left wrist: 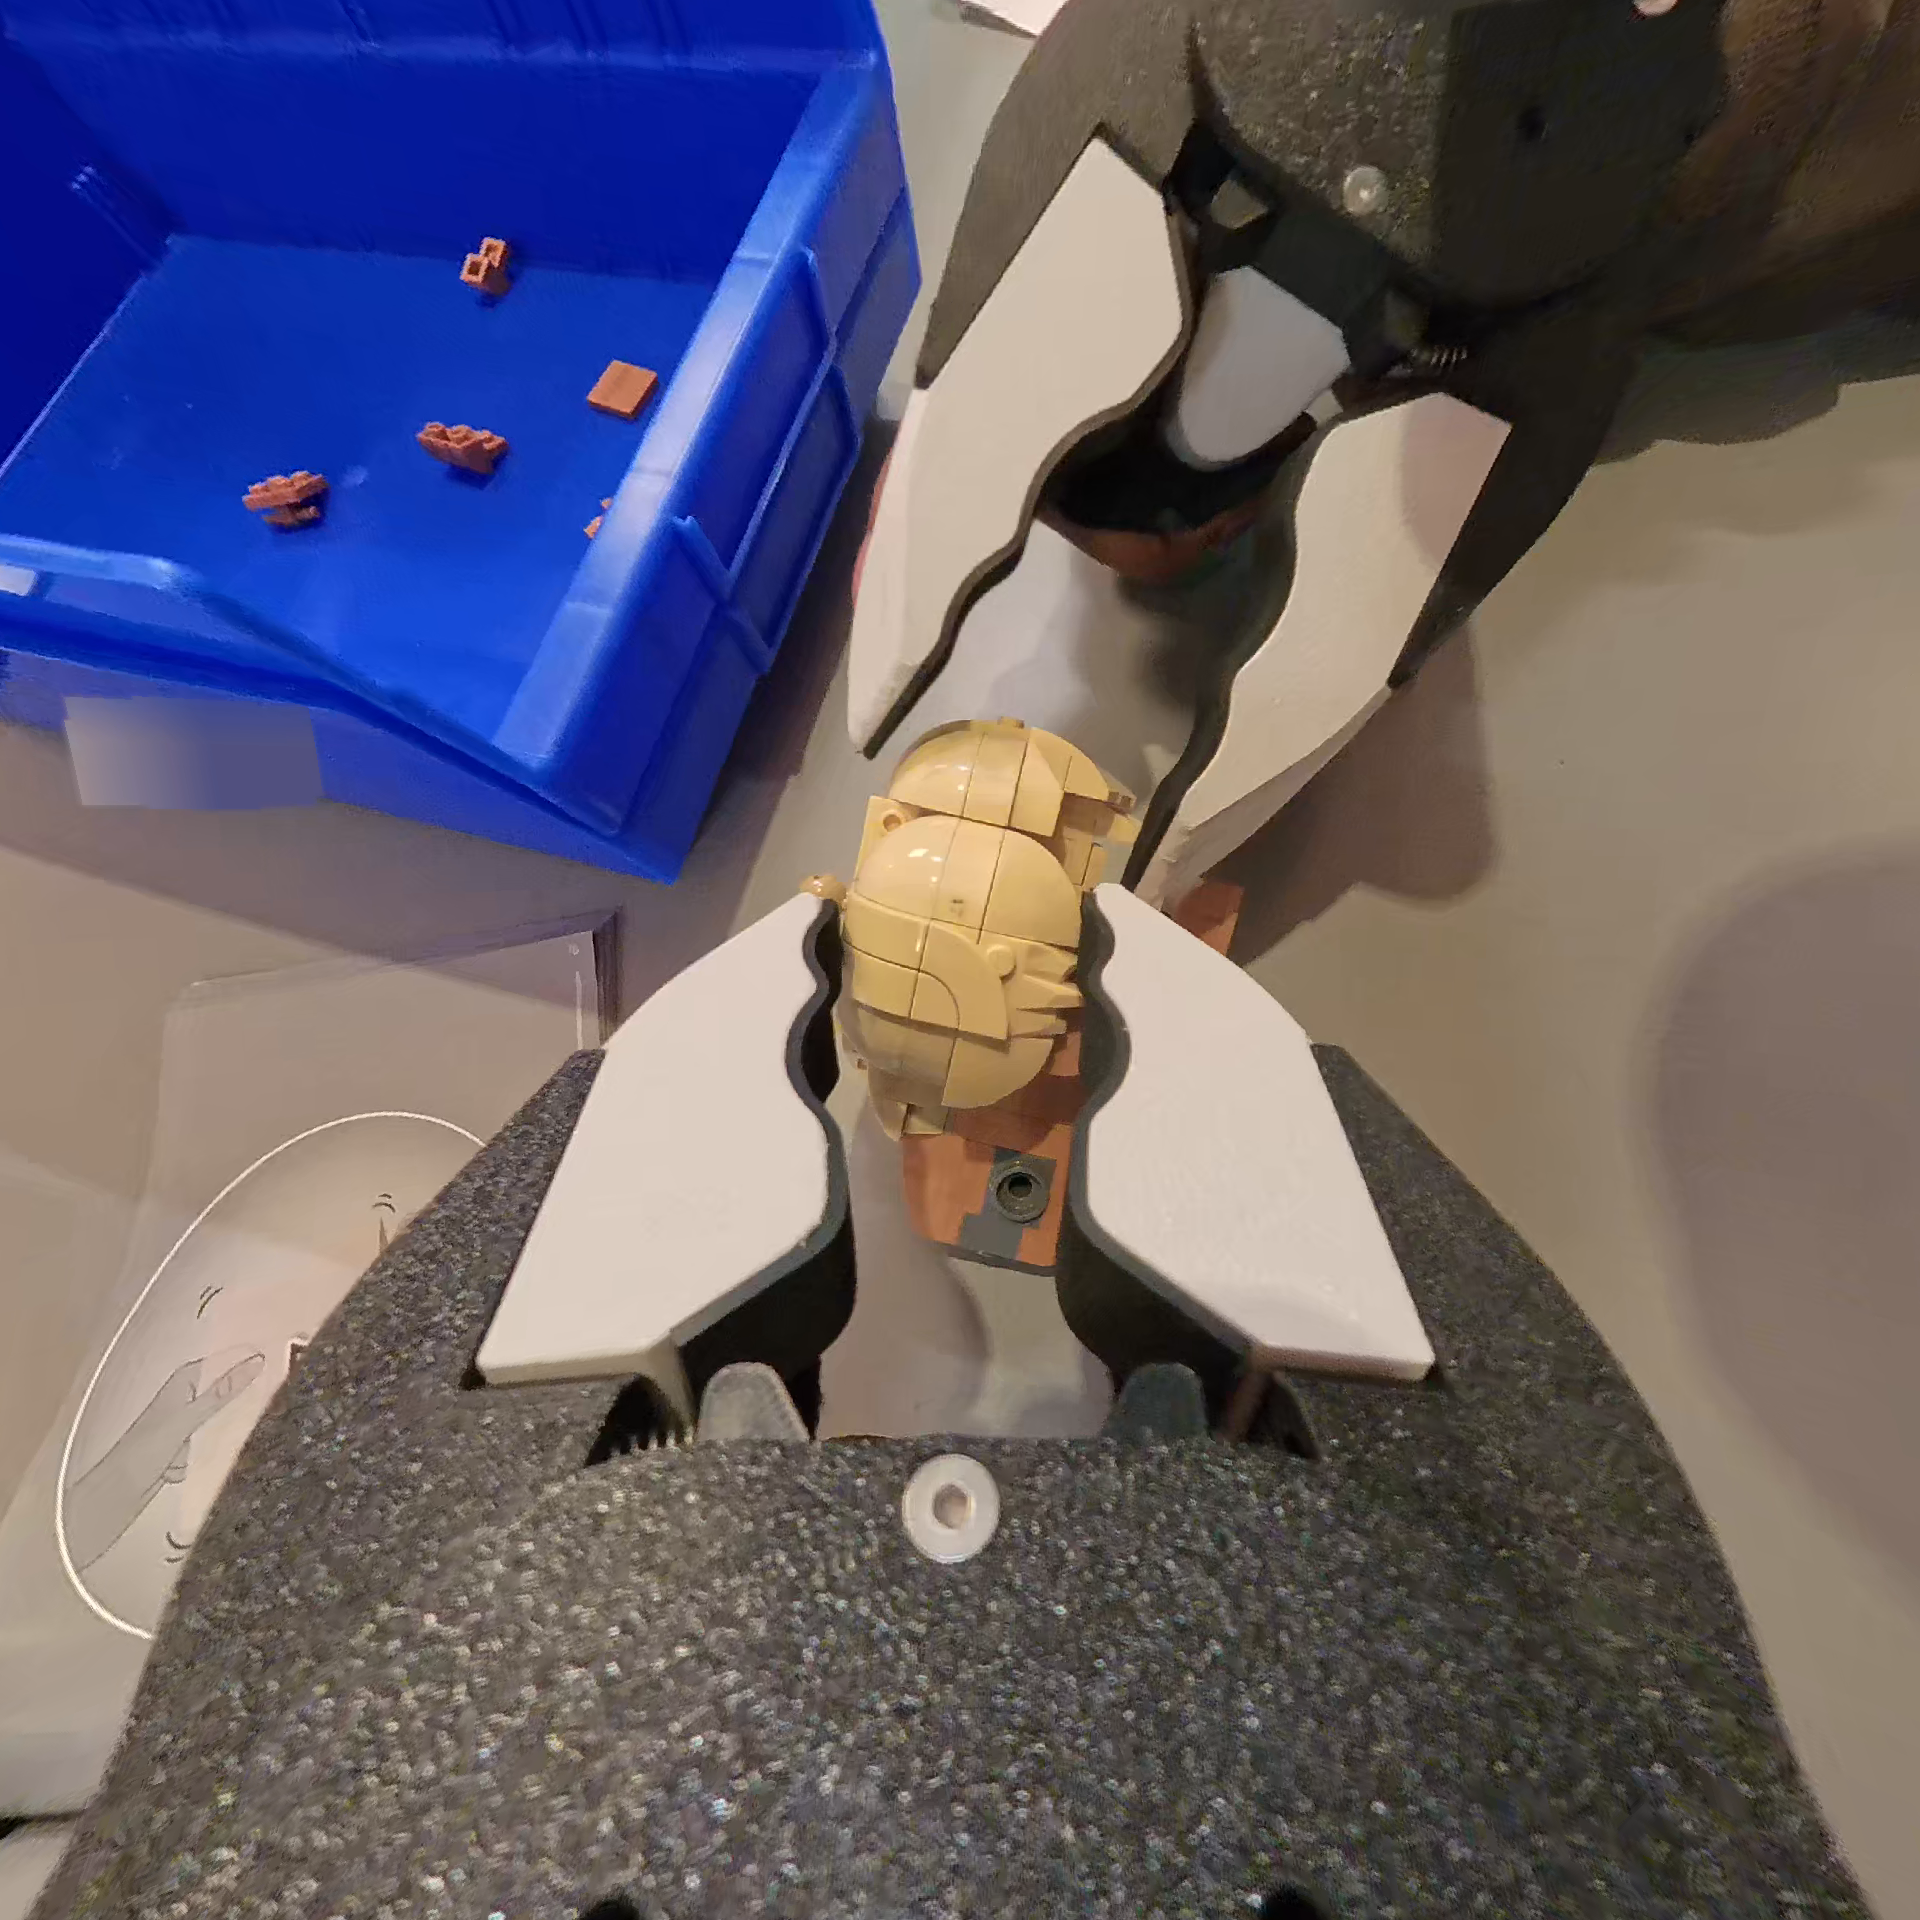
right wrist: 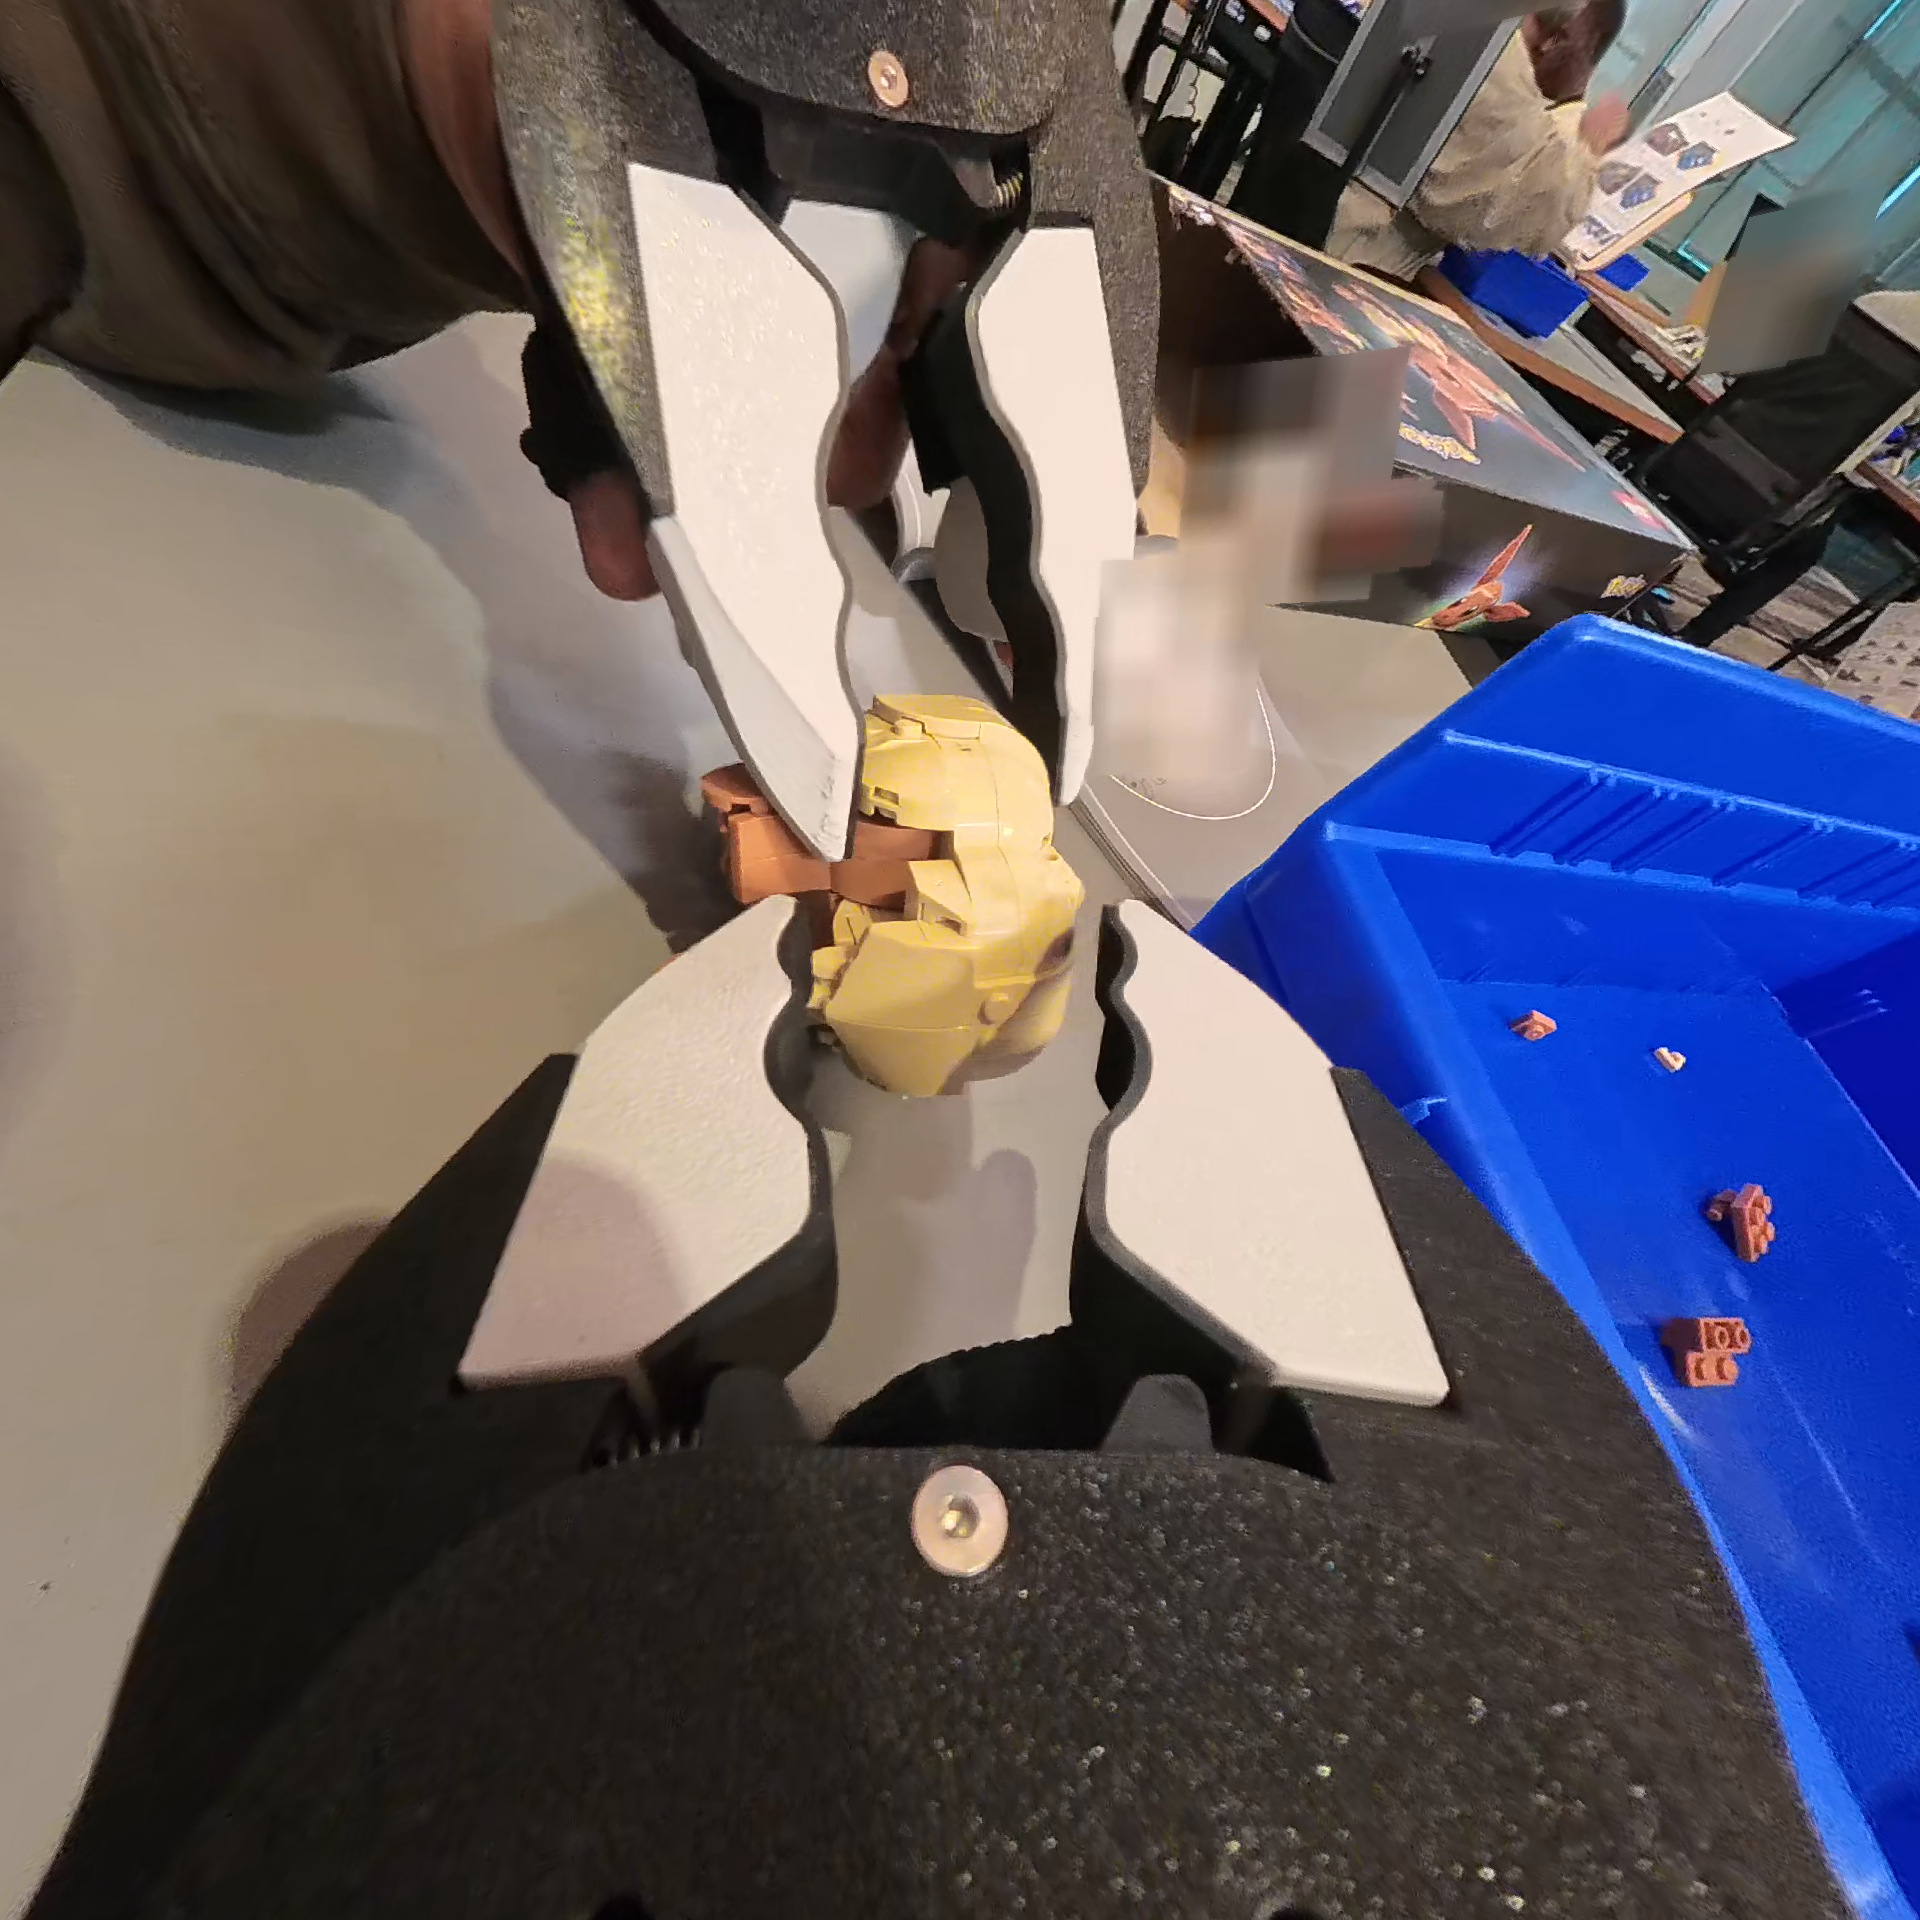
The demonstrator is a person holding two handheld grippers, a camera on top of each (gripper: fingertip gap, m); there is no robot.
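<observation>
Tan brick-built model [left wrist: 966,956] being clamped between both pads of the left gripper [left wrist: 956,925], with the right gripper [left wrist: 1013,790] reaching in from the far side.

Straddling the model's far end with the right gripper [right wrist: 945,935], left pad touching, right pad showing a gap, so not gripping; bracing against the table [left wrist: 1558,1039]; keeping the blue bin [left wrist: 727,520] of brown bricks [left wrist: 462,442] just left.
</observation>
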